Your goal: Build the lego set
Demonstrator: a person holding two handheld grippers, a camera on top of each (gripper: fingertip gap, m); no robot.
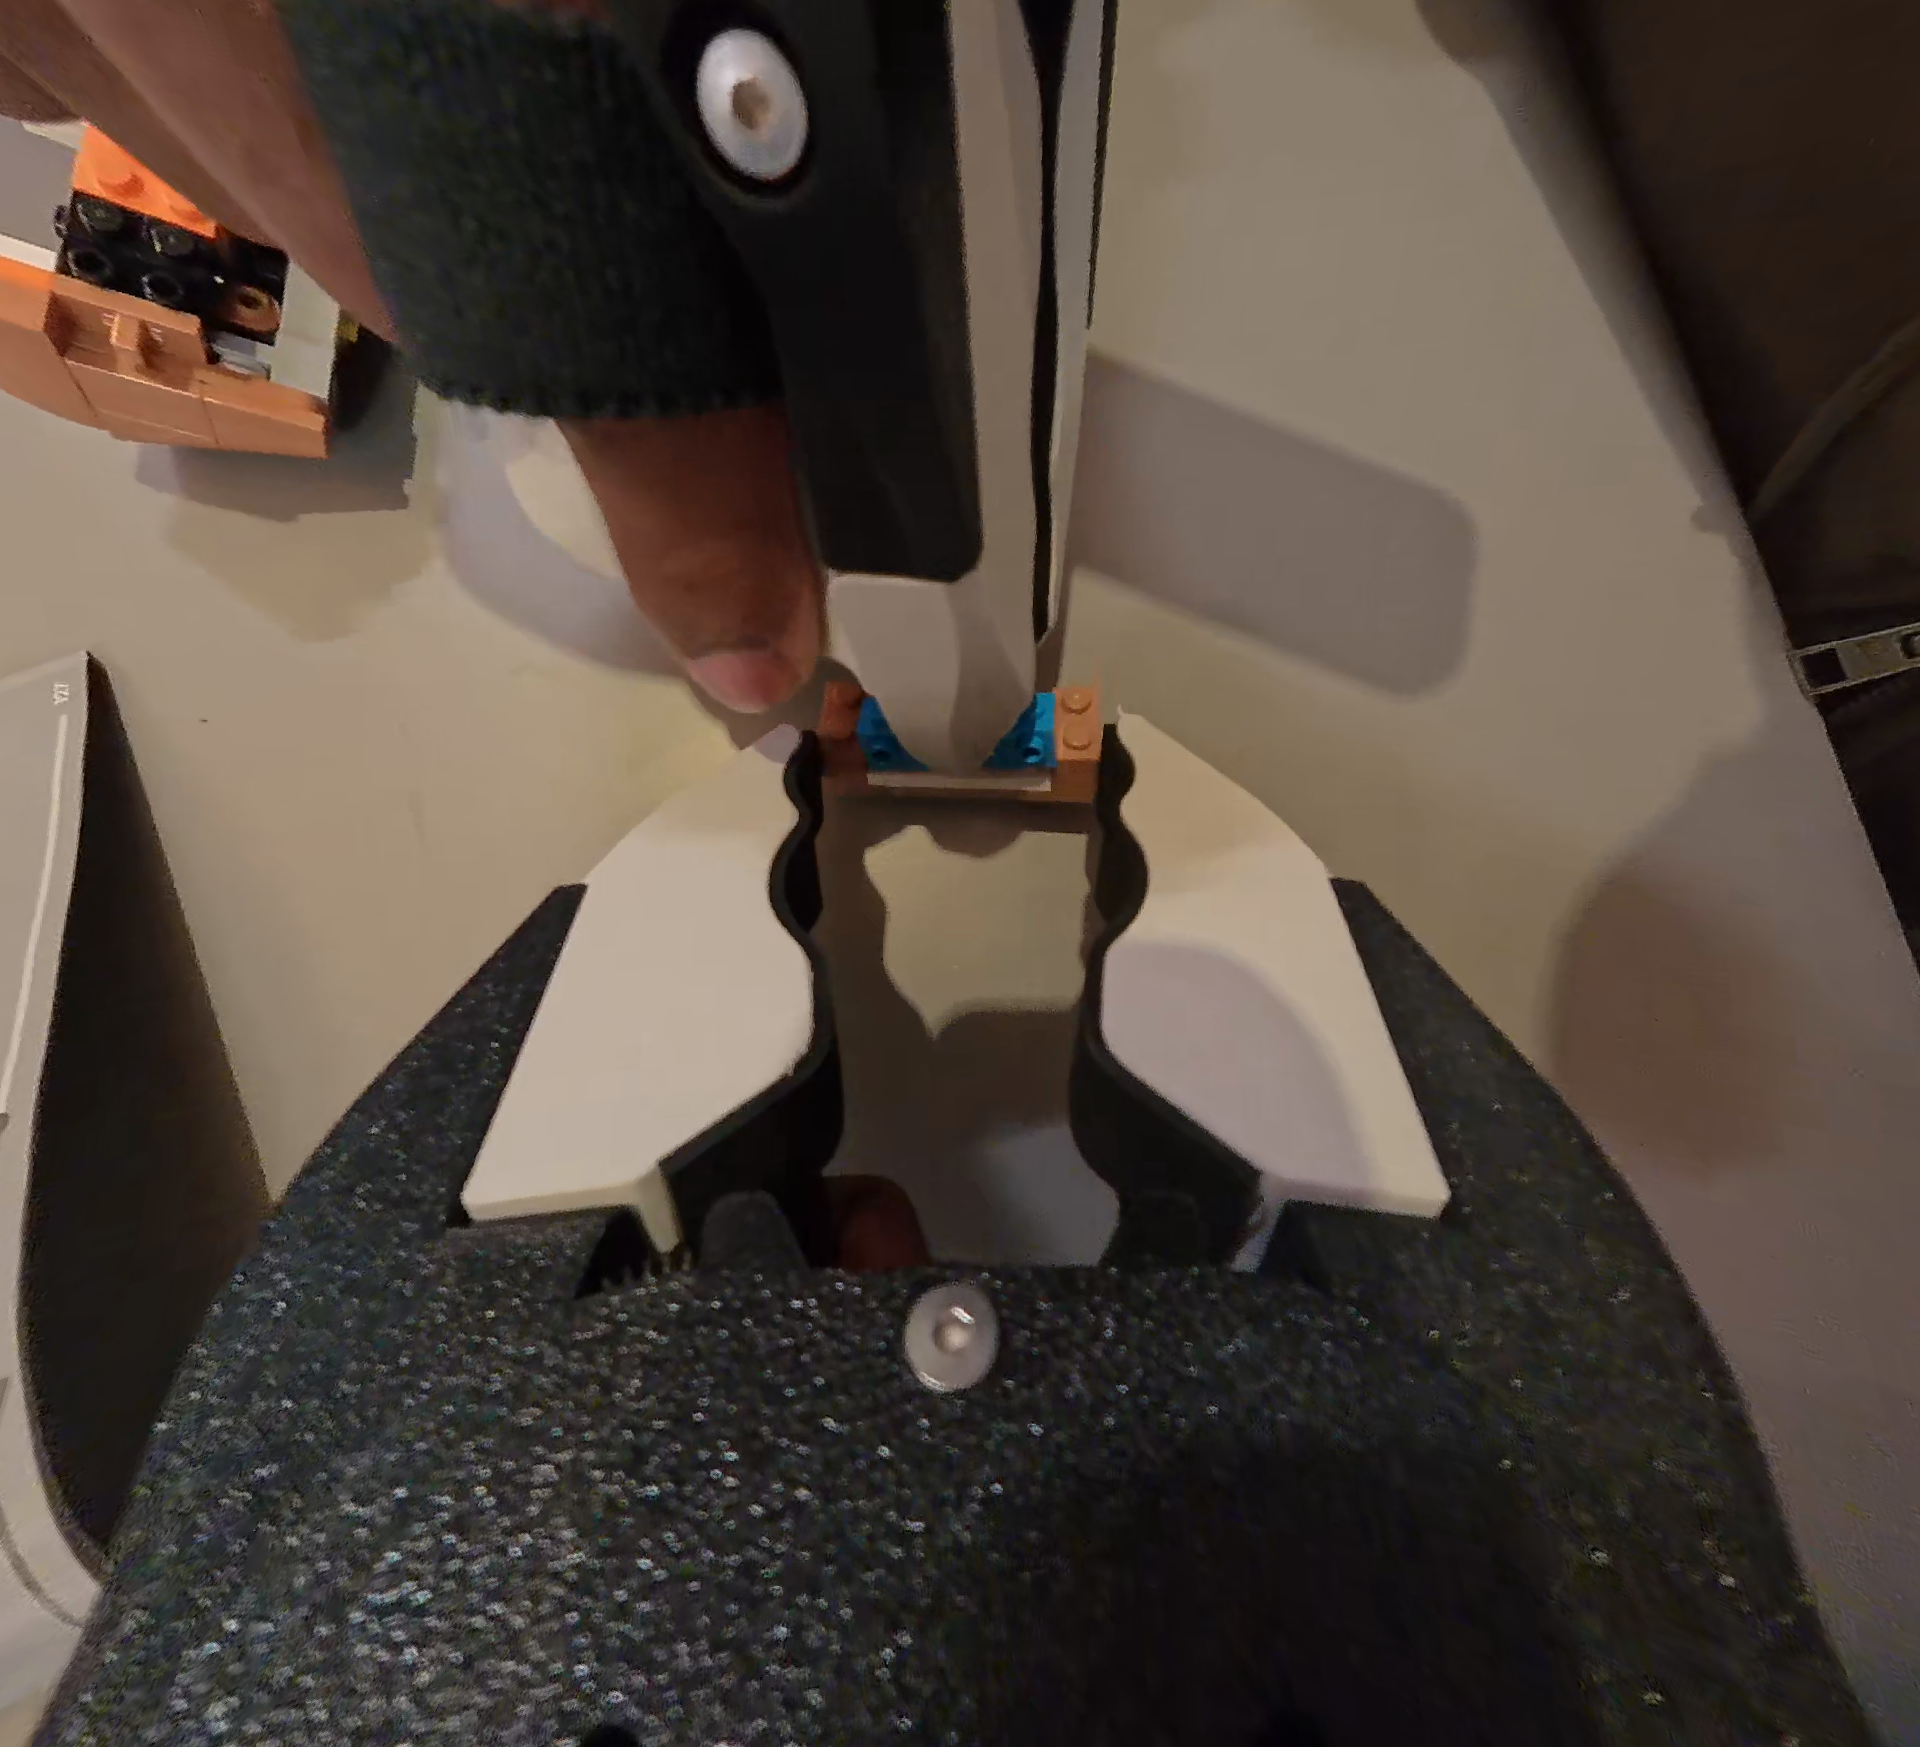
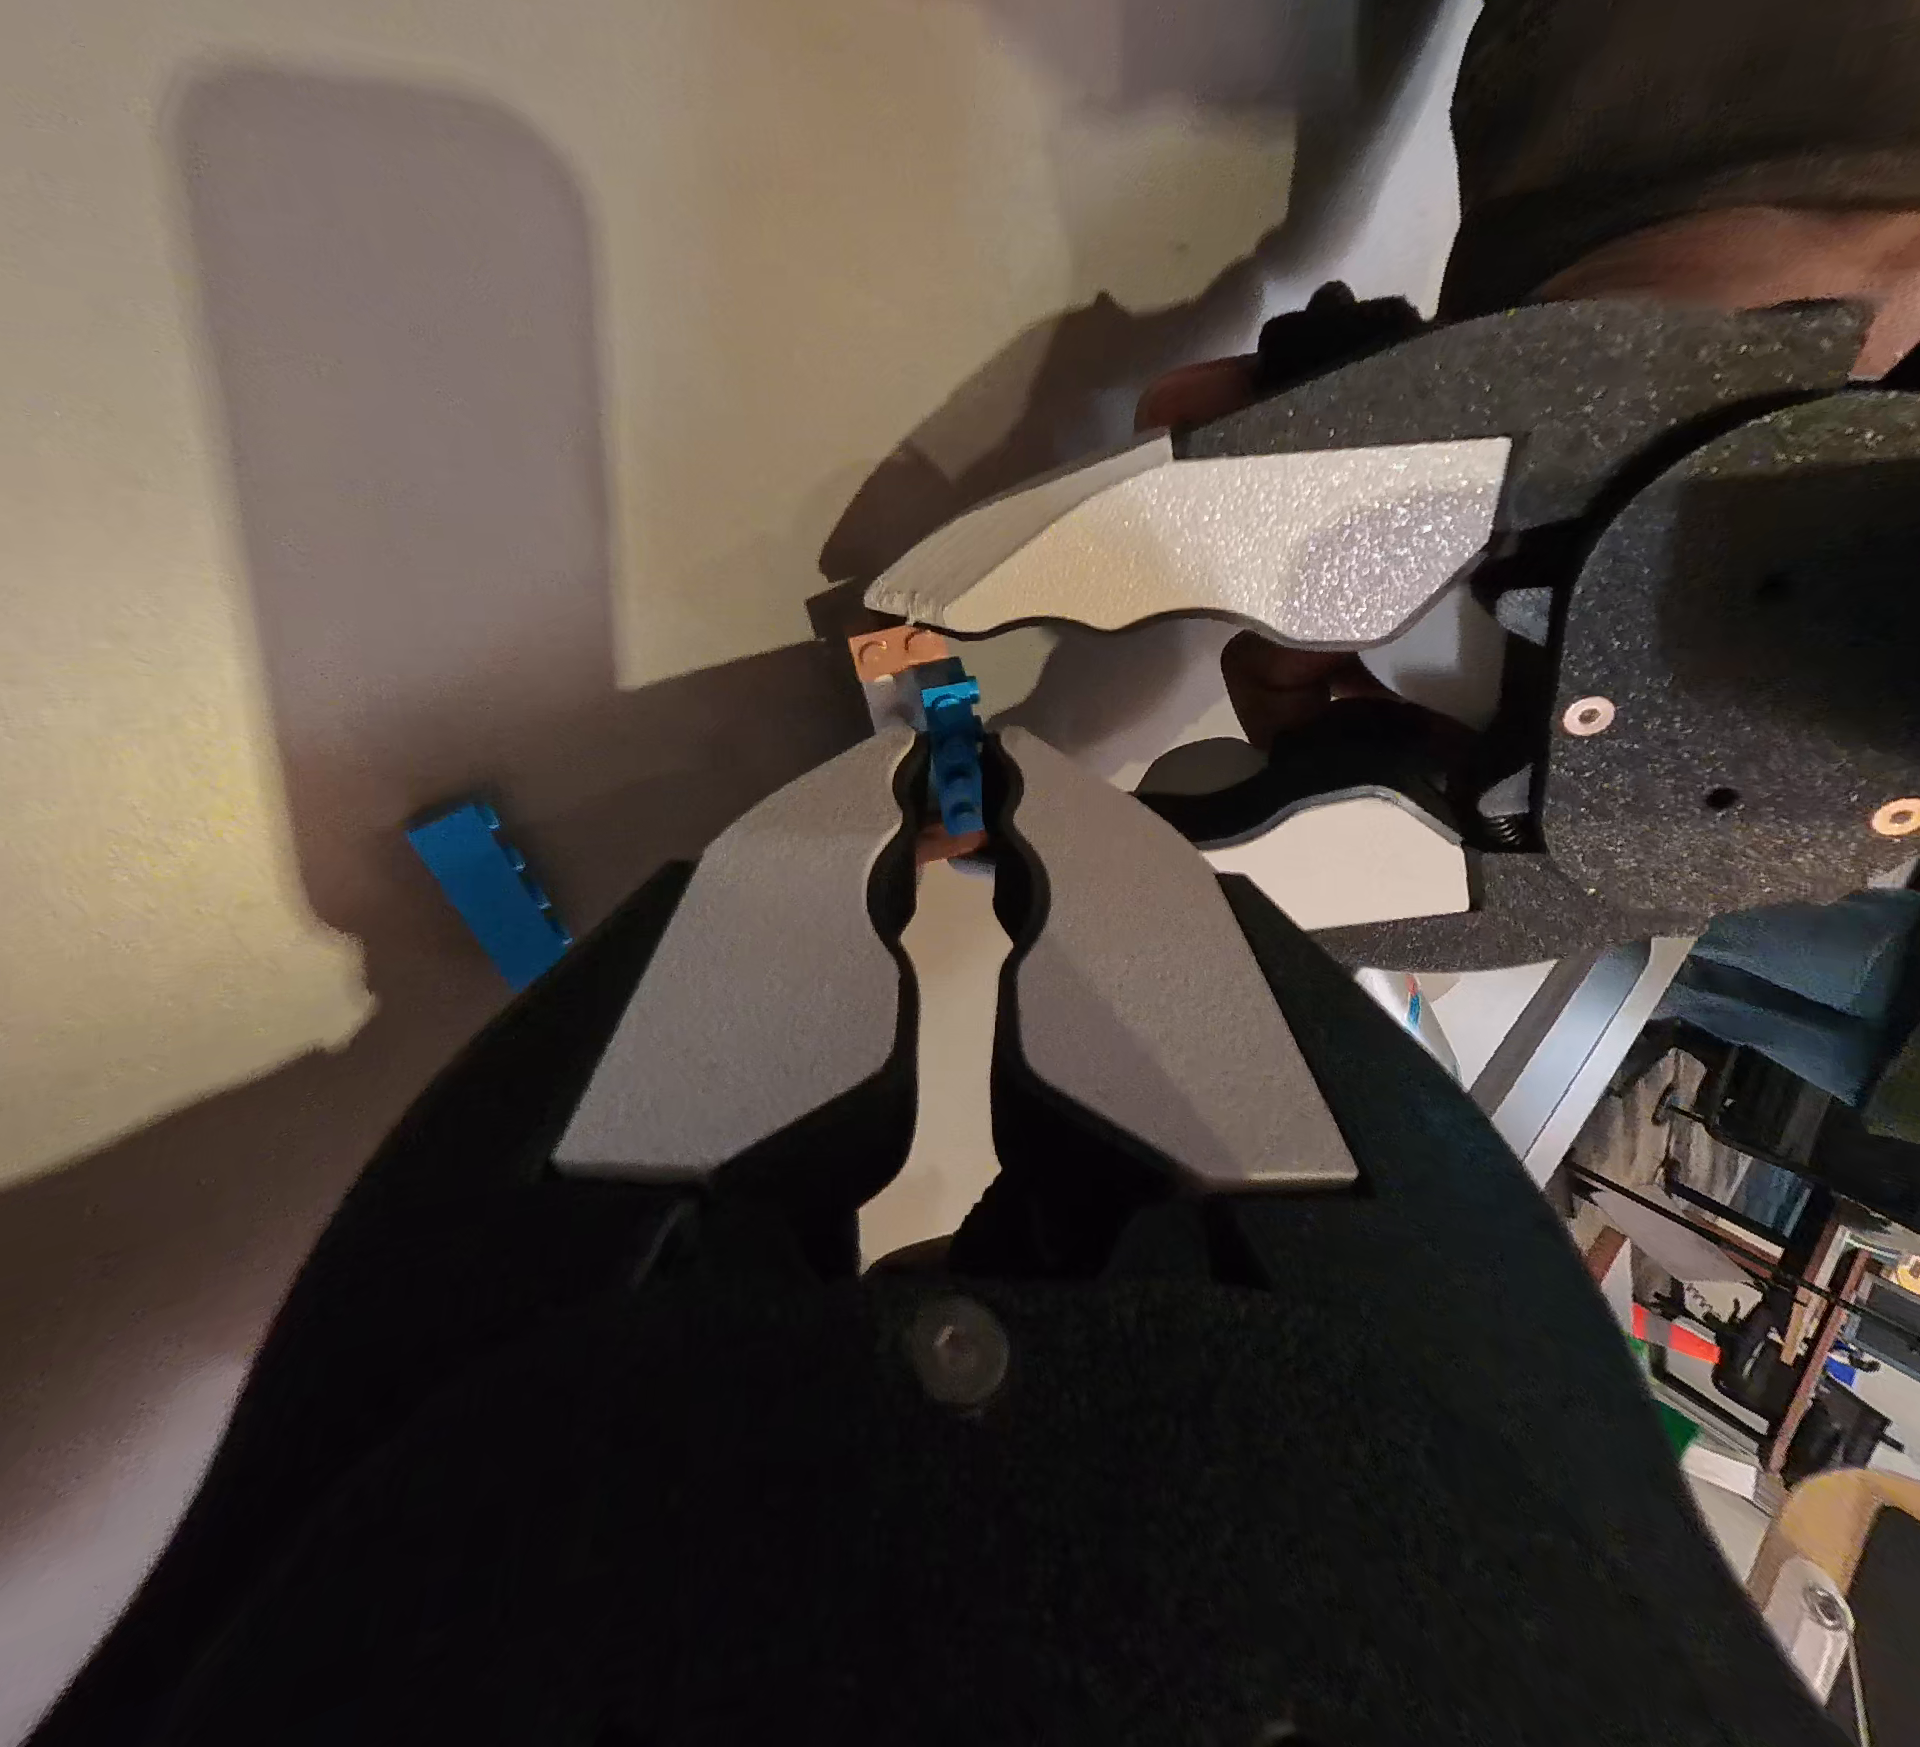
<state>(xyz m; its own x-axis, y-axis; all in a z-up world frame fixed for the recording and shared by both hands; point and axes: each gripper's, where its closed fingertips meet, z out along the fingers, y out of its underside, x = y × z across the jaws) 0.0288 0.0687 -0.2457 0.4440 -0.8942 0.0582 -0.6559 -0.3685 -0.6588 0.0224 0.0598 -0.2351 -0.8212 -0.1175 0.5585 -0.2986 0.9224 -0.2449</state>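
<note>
Left gripper (image 1: 958, 767) jaws clamp brown assembly (image 1: 1075, 733), right gripper (image 2: 954, 767) jaws pinch half-hidden blue piece (image 2: 954, 741)

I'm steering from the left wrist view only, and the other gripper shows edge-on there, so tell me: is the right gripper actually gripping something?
Observer: Yes. The right wrist view shows the right gripper closed on a narrow blue piece, which stands on the small brown assembly.
Operator: Any spare parts lying around that I can't see?
Observer: One loose blue brick lies flat on the table, at the left of that view, apart from both grippers.
</note>
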